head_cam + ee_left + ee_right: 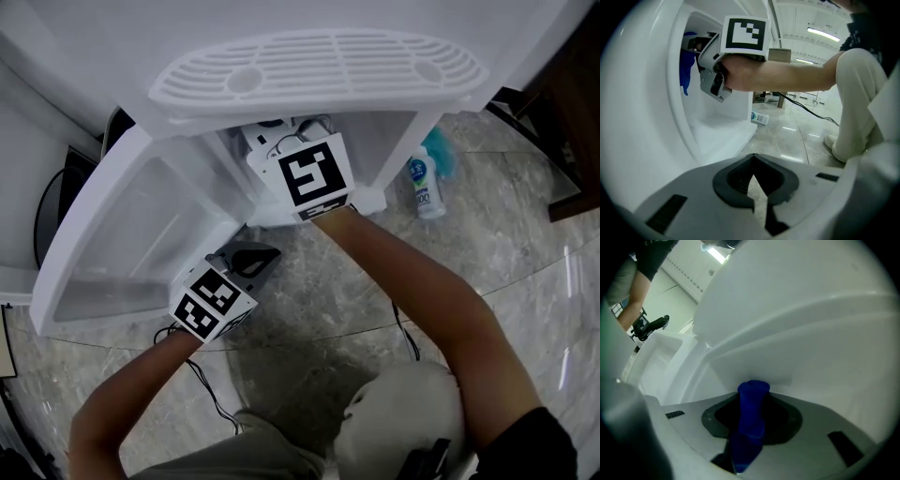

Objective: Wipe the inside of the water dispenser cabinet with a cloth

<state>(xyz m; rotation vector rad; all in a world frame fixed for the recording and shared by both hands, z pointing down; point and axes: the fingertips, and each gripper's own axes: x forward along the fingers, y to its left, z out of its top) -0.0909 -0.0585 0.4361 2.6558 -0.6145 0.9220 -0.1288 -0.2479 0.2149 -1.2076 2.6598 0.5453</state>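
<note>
Jaws of the right gripper (752, 423) pinch a bunched blue cloth (753, 397). Its free end pokes forward toward the white wall of the cabinet (811, 333), high inside, likely so fabric rather than plastic does the rubbing. The left gripper (753, 180) is clenched on nothing, low beside the open door (112, 253), seemingly keeping clear.

This looks like a large, open indoor hall, more office or lab than home. At the upper right of the left gripper view, long strip lights (824, 33) run along a high white ceiling. In the head view, a glossy grey stone-tile floor (309, 309) fills the lower half, and a white water dispenser (319, 66) stands at the top.
</note>
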